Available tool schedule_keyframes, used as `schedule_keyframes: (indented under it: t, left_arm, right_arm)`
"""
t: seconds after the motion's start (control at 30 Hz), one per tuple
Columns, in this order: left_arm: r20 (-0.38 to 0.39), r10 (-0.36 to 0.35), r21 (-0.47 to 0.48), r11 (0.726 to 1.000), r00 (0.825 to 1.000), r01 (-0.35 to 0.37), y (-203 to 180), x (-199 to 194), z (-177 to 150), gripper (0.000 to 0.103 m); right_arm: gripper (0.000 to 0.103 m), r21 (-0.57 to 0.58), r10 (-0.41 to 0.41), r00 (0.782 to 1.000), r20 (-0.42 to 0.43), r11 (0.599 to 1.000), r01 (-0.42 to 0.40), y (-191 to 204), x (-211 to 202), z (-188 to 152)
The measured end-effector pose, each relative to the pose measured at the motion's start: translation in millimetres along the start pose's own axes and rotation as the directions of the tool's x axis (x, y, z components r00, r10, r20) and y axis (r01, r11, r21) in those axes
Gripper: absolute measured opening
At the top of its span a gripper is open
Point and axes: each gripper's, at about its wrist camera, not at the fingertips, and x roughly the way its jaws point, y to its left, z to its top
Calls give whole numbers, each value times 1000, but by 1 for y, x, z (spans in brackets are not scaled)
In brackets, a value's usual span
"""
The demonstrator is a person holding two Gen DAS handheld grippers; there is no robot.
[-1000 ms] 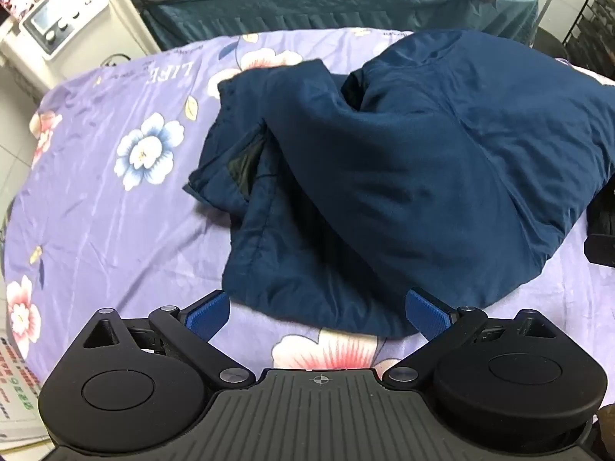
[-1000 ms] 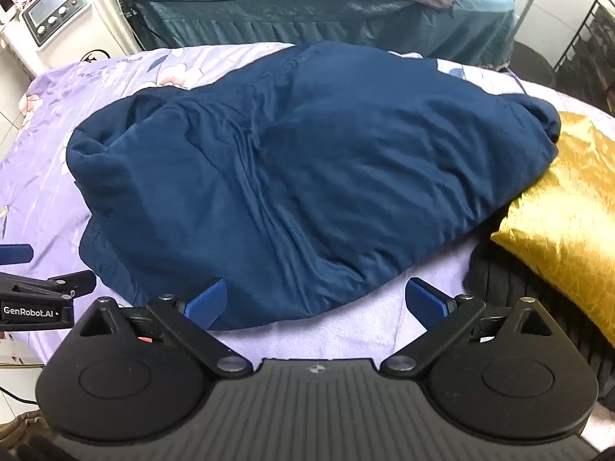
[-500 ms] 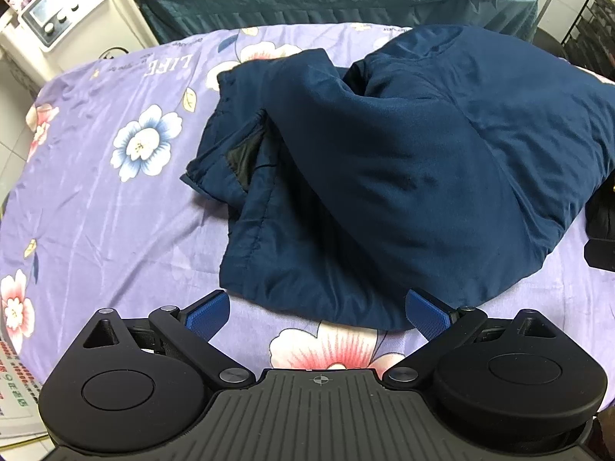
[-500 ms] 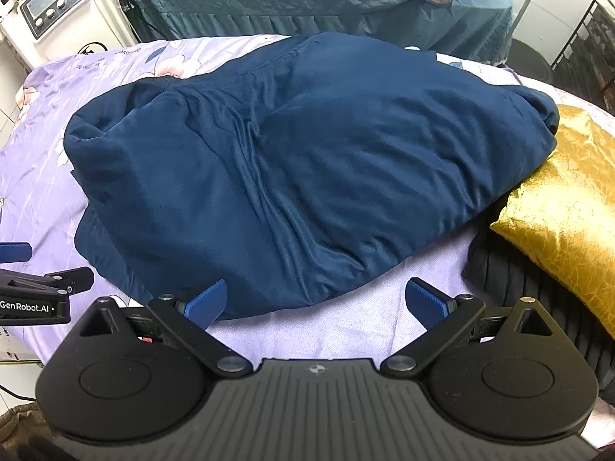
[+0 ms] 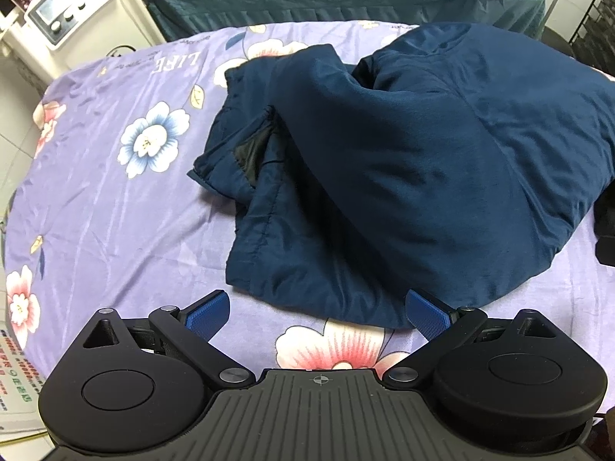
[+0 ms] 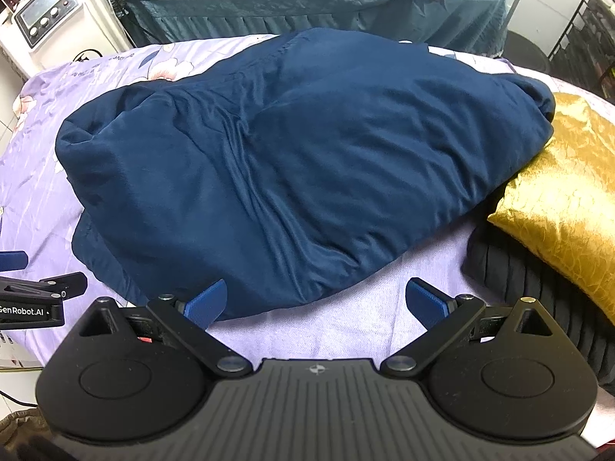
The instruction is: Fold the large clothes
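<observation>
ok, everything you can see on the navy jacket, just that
The navy jacket is a dark blue padded garment, soft and matte, bunched in a puffy heap on the purple floral sheet. In the left wrist view a stitched hem panel lies flat toward the camera and a fold opens onto black lining. Its far right end meets the gold cushion. Both the left gripper and the right gripper are open, apart from it.
</observation>
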Motion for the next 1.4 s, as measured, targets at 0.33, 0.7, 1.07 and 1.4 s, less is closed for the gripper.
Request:
schedule_keyframes:
  t: [0.33,0.7,1.07,1.4]
  left_arm:
    - [-3,18,-17,1000,1000,-18,-6,-2,0,103]
    - [12,57,-32,998,998,-56,-8,-5,3,103]
    - [5,94,-45,995,996,-93,-16,-6,5,103]
    - [33,76,-51,996,997,-74,-6,-4,9,103]
  right_arm:
    - [100,-23,-29,999,-24,999,28,-11,4,-1]
    - [100,-100,34,999,-14,994,-36,-12,8,4]
    - [100,-148,94,995,17,985,-91,-11,12,12]
    - [100,-107,104,994,41,989,-99,-10,22,27]
